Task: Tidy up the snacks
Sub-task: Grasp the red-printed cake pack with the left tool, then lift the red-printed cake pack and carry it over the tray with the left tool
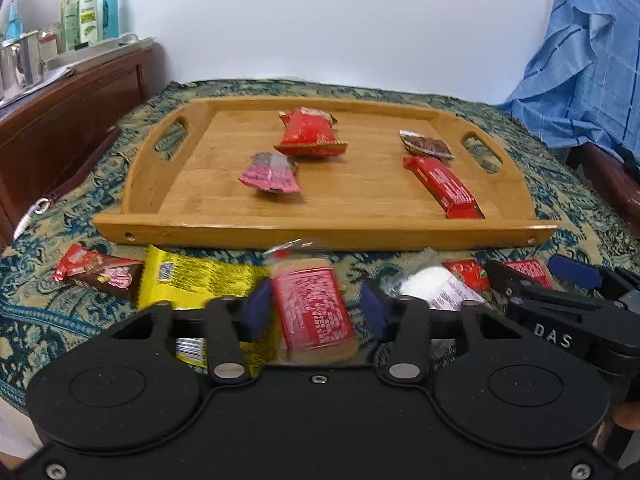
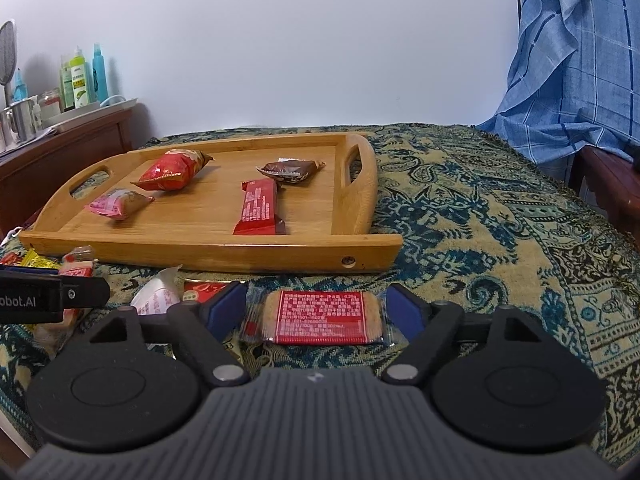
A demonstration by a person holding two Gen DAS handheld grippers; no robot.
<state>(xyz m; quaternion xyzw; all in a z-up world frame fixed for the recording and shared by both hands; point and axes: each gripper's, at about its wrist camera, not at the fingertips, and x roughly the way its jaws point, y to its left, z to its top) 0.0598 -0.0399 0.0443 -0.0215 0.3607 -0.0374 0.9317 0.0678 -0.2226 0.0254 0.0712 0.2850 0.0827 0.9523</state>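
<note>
A wooden tray (image 1: 224,236) (image 2: 200,250) holds several snacks: a red bag (image 1: 310,134) (image 2: 172,170), a pink pack (image 1: 269,174) (image 2: 118,204), a brown pack (image 1: 426,146) (image 2: 290,170) and a red bar (image 1: 444,186) (image 2: 258,208). My left gripper (image 1: 316,310) is open around a red-labelled biscuit pack (image 1: 314,312), blurred, with a gap at the right finger. My right gripper (image 2: 316,312) is open around another red-labelled biscuit pack (image 2: 320,318) lying on the cloth.
Loose snacks lie before the tray: a yellow pack (image 1: 192,280), a brown-red bar (image 1: 98,272), a white pack (image 1: 432,288) (image 2: 156,296). A patterned cloth (image 2: 480,220) covers the table. A cabinet with bottles (image 1: 88,12) stands left; blue fabric (image 1: 592,60) hangs right.
</note>
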